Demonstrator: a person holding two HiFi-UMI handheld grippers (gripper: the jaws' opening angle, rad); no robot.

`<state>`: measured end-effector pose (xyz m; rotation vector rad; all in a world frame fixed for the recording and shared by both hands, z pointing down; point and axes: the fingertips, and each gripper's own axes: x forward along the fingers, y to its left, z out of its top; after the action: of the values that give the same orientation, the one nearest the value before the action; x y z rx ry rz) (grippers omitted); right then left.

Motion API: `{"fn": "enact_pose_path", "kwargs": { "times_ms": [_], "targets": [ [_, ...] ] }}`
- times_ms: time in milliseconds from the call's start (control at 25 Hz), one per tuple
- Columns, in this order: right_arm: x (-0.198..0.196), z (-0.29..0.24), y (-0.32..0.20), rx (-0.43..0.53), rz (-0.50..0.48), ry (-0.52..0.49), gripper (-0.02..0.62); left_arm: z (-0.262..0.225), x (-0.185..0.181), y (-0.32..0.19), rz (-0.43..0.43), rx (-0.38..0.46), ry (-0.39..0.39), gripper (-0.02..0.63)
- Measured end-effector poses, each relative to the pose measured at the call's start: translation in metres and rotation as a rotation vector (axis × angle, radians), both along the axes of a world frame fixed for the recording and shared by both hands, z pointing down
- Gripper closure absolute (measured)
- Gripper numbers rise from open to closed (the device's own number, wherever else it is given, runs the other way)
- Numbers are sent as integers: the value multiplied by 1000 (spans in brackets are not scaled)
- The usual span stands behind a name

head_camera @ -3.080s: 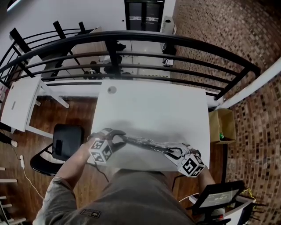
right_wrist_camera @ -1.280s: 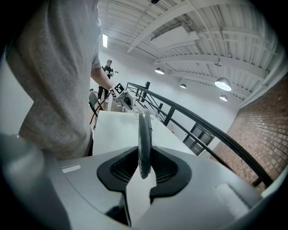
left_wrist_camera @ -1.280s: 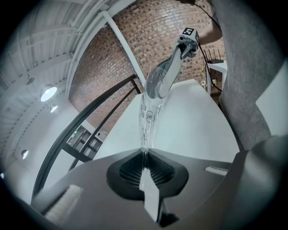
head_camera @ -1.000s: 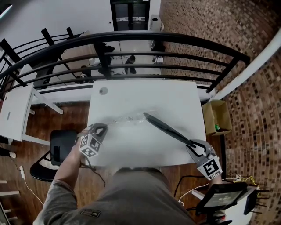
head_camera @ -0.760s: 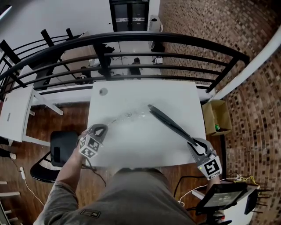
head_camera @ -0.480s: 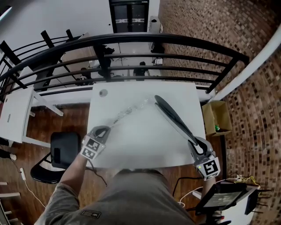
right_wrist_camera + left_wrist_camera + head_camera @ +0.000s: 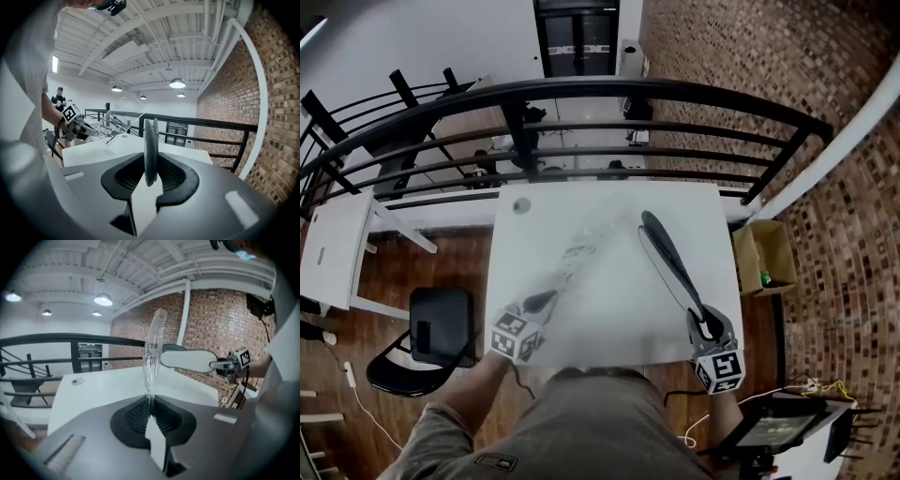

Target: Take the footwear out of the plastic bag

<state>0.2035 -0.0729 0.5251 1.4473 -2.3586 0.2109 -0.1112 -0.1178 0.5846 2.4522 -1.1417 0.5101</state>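
Observation:
The footwear (image 7: 667, 258) is a long, flat, dark slipper with a pale sole (image 7: 187, 360). My right gripper (image 7: 703, 324) is shut on its near end at the table's front right. It sticks out toward the far edge and is edge-on between the jaws in the right gripper view (image 7: 150, 145). My left gripper (image 7: 538, 303) is shut on a corner of the clear plastic bag (image 7: 578, 251), which stretches up and away from it, empty and apart from the slipper. That bag rises from the shut jaws in the left gripper view (image 7: 153, 350). From the right gripper view, the left gripper (image 7: 78, 127) and the bag (image 7: 111, 125) are at left.
Both grippers hang over the white table (image 7: 609, 319), which has a small round disc (image 7: 522, 205) at its far left corner. A black railing (image 7: 581, 98) runs behind it. A black chair (image 7: 431, 328) stands at left, a cardboard box (image 7: 766, 258) at right. A person (image 7: 58, 97) stands far off.
The slipper's tip has left the bag's mouth and swung right, toward the far edge. My left gripper has rolled and shifted right with the bag; the right gripper has come nearer and lower.

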Motion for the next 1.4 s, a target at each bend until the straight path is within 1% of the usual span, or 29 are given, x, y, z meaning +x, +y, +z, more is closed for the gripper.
{"fn": "enact_pose_path", "kwargs": {
  "times_ms": [120, 240, 360, 480, 640, 760, 840, 960, 1040, 1120, 1400],
  "targets": [
    [-7, 12, 0, -23, 22, 3, 492, 2, 13, 2, -49, -30, 66, 603],
    [-16, 25, 0, -42, 40, 29, 492, 4, 27, 7, -70, -36, 95, 604],
    [-26, 34, -2, -46, 54, 74, 491, 8, 39, 14, -83, -53, 114, 603],
    [-37, 36, -7, -31, 66, 148, 491, 13, 47, 20, -111, -104, 157, 604],
    [-47, 46, -7, -13, 43, 330, 491, 20, 51, 31, -145, -206, 230, 603],
    [-53, 59, -6, 5, 1, 484, 491, 36, 48, 34, -179, -269, 254, 603],
    [-55, 68, -5, 25, -25, 603, 491, 54, 45, 34, -200, -293, 261, 604],
    [-63, 79, -2, 74, -91, 818, 488, 68, 42, 35, -210, -316, 262, 603],
    [-70, 88, 0, 84, -125, 907, 485, 70, 41, 36, -215, -327, 261, 603],
    [-74, 96, 2, 62, -138, 935, 478, 70, 40, 37, -220, -338, 260, 603],
    [-80, 121, 10, -22, -184, 943, 440, 69, 37, 39, -244, -375, 259, 603]
  ]
}}
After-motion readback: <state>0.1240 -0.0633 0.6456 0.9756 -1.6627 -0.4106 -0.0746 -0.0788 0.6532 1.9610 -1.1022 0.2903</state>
